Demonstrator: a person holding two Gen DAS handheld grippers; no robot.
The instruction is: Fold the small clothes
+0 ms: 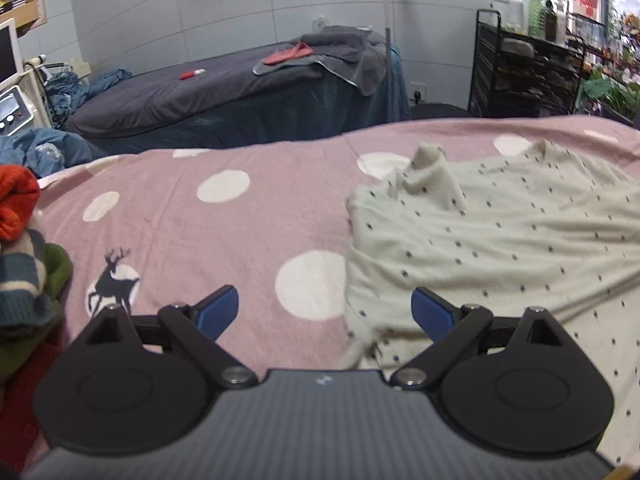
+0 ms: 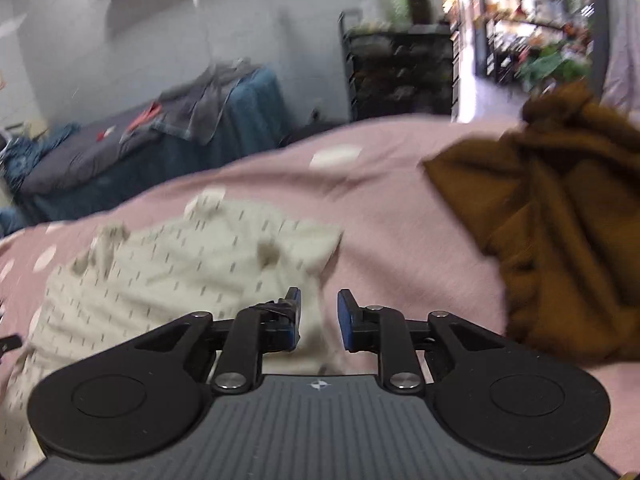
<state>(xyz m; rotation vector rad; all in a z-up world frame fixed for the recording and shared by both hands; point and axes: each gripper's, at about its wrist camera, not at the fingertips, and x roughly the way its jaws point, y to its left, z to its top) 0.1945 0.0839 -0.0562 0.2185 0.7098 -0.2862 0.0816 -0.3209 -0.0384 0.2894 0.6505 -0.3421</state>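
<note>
The left tongs [image 1: 325,312] sit at the lower centre of their frame, blue pads spread wide with nothing gripped. The right tongs [image 2: 319,320], lower centre, stand partly apart, pads pressing nothing.

Behind the pink spotted bed cover [image 1: 224,216], a second bed [image 1: 192,96] runs along the tiled wall [image 1: 200,8], dressed in a dark grey sheet with teal sides. A grey towel [image 1: 344,56] is heaped at its right end, a red cloth [image 1: 286,55] lying on top, and a small red-and-white object [image 1: 192,75] sits mid-sheet. Blue bedding [image 1: 40,148] is bunched off its left end, beside a white machine with knobs [image 1: 14,110]. To the right stands a black wire rack [image 1: 524,72] topped with bottles, green plants [image 1: 616,96] just beyond it.
</note>
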